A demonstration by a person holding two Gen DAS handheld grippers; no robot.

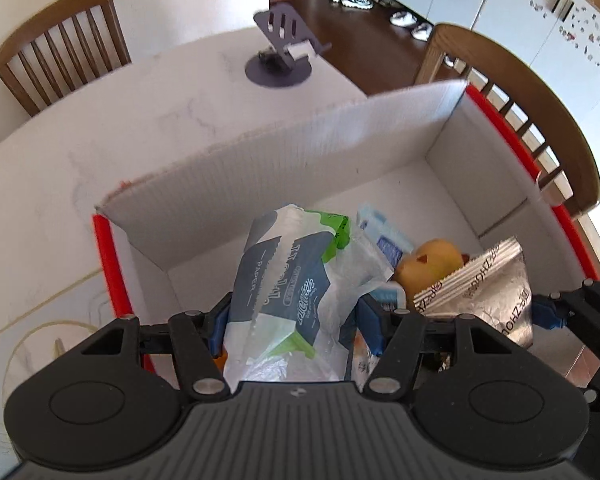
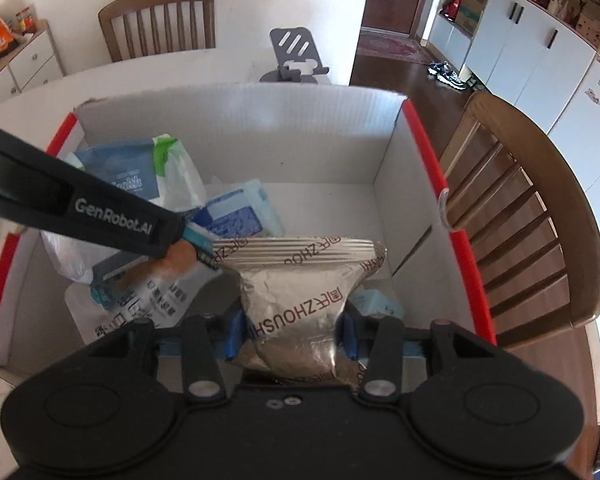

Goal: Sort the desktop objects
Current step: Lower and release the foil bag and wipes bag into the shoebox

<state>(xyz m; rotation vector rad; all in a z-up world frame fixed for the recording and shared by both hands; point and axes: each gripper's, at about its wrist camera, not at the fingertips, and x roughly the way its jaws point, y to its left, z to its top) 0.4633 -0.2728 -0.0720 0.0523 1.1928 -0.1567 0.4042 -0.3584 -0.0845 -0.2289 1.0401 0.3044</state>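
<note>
Over the white corrugated-card box with red edge strips [image 2: 428,148], both grippers point steeply down. Left gripper [image 1: 288,322] is clamped on a soft blue-and-white plastic tissue pack [image 1: 276,280], long axis running away from the jaws toward the box's far wall; "PAPER" legible. Right gripper [image 2: 294,334] is clamped on a crinkled silver foil snack pouch [image 2: 300,280], printed "ZHOUSHI", hanging over the box's middle. Both packs are inside the box walls, above items already there. Left gripper's housing reads "GenRobot.AI".
</note>
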